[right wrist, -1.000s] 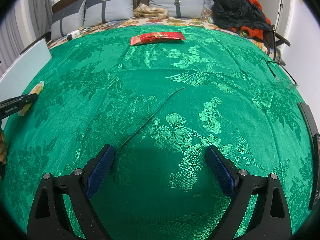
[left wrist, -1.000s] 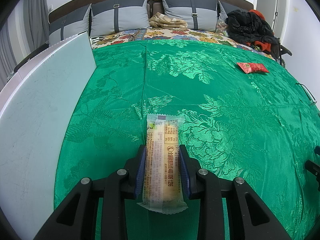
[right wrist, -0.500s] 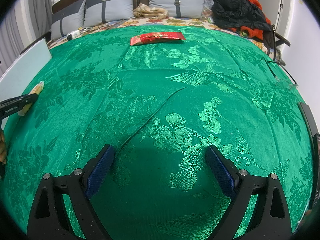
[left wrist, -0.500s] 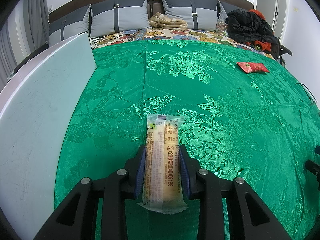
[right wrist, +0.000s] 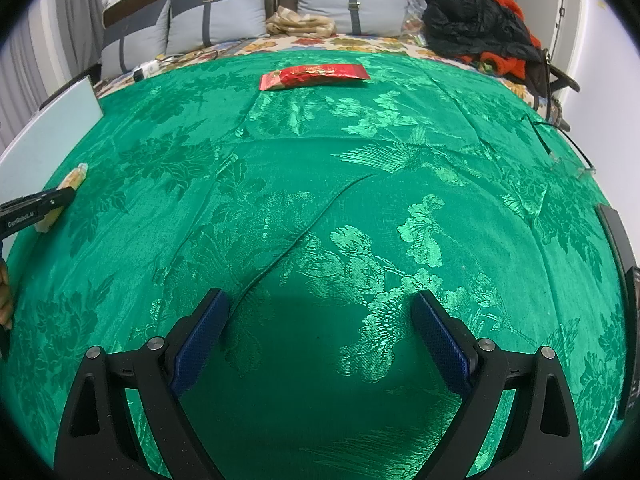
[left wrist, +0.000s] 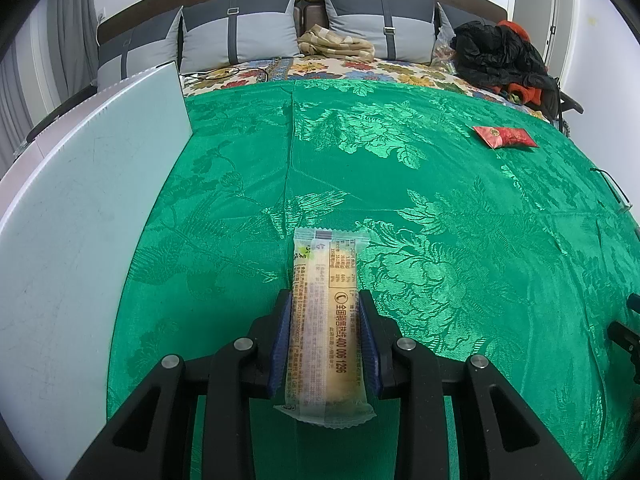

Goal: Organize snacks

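My left gripper is shut on a long cake bar in a clear wrapper, held just above the green bedspread. The bar and the left gripper also show at the far left of the right wrist view. A red snack packet lies far right on the bedspread; in the right wrist view the packet lies straight ahead at the far side. My right gripper is open and empty, low over the near part of the bedspread.
A pale board lies along the left side of the bed, also in the right wrist view. Grey pillows, a folded beige cloth and a black and orange clothes heap line the headboard end. Eyeglasses lie at the right.
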Action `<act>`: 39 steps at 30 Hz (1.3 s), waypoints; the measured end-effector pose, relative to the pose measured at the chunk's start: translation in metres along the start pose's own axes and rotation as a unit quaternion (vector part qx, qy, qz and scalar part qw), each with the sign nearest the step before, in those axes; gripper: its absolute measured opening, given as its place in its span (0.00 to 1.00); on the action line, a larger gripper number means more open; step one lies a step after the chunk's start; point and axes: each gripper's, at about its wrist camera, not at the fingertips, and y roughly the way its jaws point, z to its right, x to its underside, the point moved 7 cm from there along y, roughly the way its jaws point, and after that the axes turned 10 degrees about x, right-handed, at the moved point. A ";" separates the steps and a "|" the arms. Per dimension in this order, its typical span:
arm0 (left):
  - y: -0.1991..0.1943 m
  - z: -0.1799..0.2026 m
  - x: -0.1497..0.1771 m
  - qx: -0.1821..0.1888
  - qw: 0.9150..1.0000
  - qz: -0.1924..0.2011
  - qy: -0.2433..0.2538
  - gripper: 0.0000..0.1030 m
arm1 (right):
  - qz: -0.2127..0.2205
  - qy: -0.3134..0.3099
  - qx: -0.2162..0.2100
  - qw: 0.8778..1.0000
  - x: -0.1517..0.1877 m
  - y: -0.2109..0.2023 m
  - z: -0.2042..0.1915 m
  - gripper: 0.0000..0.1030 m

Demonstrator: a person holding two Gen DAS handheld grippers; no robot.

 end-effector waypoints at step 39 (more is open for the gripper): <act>-0.002 -0.002 0.001 0.012 1.000 0.002 -0.006 0.31 | -0.118 -0.036 -0.166 0.978 -0.129 0.064 -0.094 0.23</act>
